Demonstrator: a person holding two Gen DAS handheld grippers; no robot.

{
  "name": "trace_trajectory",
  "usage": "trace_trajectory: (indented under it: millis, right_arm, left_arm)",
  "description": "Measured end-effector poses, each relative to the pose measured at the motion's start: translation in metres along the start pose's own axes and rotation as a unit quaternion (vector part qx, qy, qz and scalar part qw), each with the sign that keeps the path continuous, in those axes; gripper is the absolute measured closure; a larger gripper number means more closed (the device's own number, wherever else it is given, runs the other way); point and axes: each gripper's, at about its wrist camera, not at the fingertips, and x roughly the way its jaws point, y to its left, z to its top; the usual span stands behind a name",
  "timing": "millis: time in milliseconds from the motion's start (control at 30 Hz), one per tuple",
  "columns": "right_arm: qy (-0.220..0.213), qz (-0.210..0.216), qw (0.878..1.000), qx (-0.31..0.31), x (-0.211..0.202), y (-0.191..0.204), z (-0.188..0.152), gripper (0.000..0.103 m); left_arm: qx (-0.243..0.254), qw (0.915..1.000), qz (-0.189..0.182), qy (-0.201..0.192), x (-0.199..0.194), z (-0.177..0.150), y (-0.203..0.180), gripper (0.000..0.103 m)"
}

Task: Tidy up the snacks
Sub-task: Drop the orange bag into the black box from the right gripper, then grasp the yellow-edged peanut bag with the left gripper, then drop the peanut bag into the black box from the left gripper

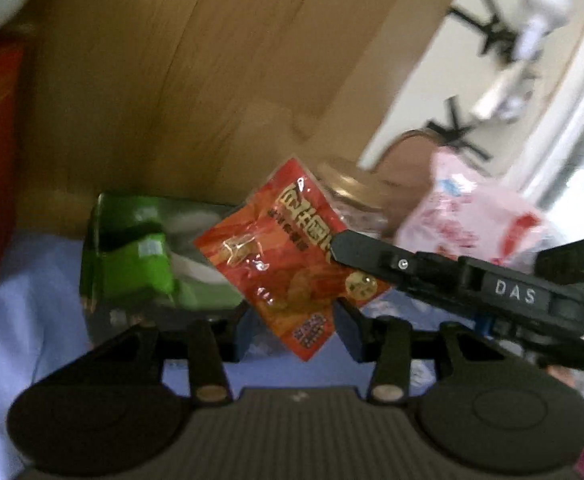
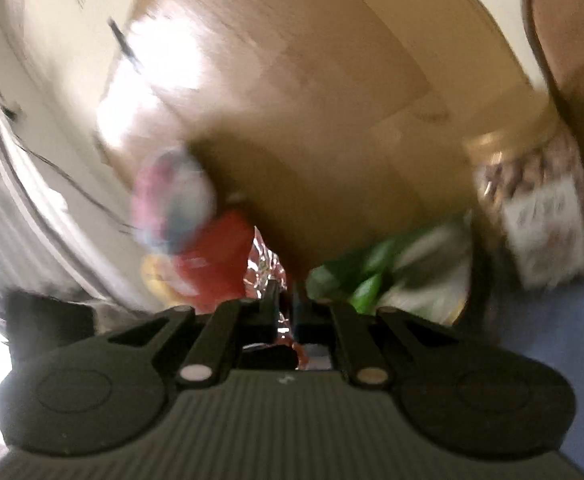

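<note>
The shiny red-orange snack packet (image 1: 287,256) is hanging tilted from the right tongs (image 1: 334,250), which are pinching its side, and dangling just above the spread-apart left tongs (image 1: 292,332).

red snack packet (image 1: 292,256) | crinkled, tilted | held aloft, probably pinched at edge

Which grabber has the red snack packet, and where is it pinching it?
The right gripper holds the red snack packet, pinching it by its right edge. The left gripper is open and holds nothing.
</note>
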Motion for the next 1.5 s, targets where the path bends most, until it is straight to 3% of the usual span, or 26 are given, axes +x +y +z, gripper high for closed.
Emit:
trace_trajectory:
  millis: [133,267,333,467,567,733,833,900,933,1000,1067,1100,1200,1300,1500]
  right_arm:
    - [-0.006,-0.059,0.998,-0.027,0.026,-0.022,0.001,0.093]
    - [-0.018,-0.121,0.990,-0.077,0.037,-0.033,0.001,0.088]
    - [-0.032,-0.133,0.987,-0.084,0.028,-0.032,0.004,0.088]
    - [-0.051,-0.096,0.992,-0.071,-0.010,-0.019,-0.003,0.088]
    - [0.029,-0.036,0.998,-0.044,-0.014,-0.006,-0.028,0.088]
    - [0.179,0.008,0.983,-0.023,0.020,0.016,-0.083,0.088]
    - [0.214,-0.011,0.974,-0.075,0.038,0.036,-0.104,0.083]
    - [0.233,-0.007,0.967,-0.100,0.046,0.046,-0.114,0.068]
    - [0.239,-0.005,0.965,-0.108,0.051,0.050,-0.117,0.064]
    - [0.250,-0.015,0.959,-0.130,0.057,0.054,-0.125,0.066]
    - [0.248,-0.014,0.958,-0.144,0.059,0.059,-0.127,0.077]
    - [0.243,-0.018,0.959,-0.145,0.059,0.060,-0.125,0.079]
    - [0.209,-0.016,0.967,-0.142,0.045,0.061,-0.109,0.082]
    - [0.168,-0.021,0.975,-0.144,0.036,0.058,-0.086,0.082]
    - [0.071,-0.061,0.984,-0.149,0.019,0.039,-0.028,0.082]
  left_arm:
    - [0.003,0.9996,0.023,0.014,0.045,0.009,0.009,0.051]
    - [0.034,0.9970,0.069,0.004,0.058,0.010,0.002,0.046]
    - [0.027,0.9980,0.057,-0.002,0.045,0.008,0.004,0.046]
    - [0.013,0.9985,0.043,-0.029,-0.021,-0.011,0.017,0.044]
    - [-0.016,0.9971,0.070,-0.026,-0.062,-0.039,0.035,0.044]
    - [-0.071,0.9920,0.104,-0.007,-0.099,-0.094,0.068,0.042]
    - [-0.114,0.9899,0.083,0.004,-0.103,-0.118,0.087,0.039]
    - [-0.146,0.9876,0.057,0.011,-0.100,-0.128,0.098,0.029]
    - [-0.154,0.9869,0.046,0.014,-0.096,-0.131,0.101,0.029]
    - [-0.157,0.9869,0.037,0.010,-0.089,-0.137,0.102,0.041]
    - [-0.139,0.9880,0.065,0.016,-0.084,-0.136,0.091,0.061]
    - [-0.135,0.9881,0.071,0.017,-0.084,-0.136,0.089,0.064]
    - [-0.133,0.9898,0.049,0.016,-0.080,-0.121,0.081,0.064]
    - [-0.100,0.9941,0.040,-0.005,-0.075,-0.089,0.062,0.064]
    - [-0.047,0.9977,0.029,-0.040,-0.037,-0.021,0.030,0.064]
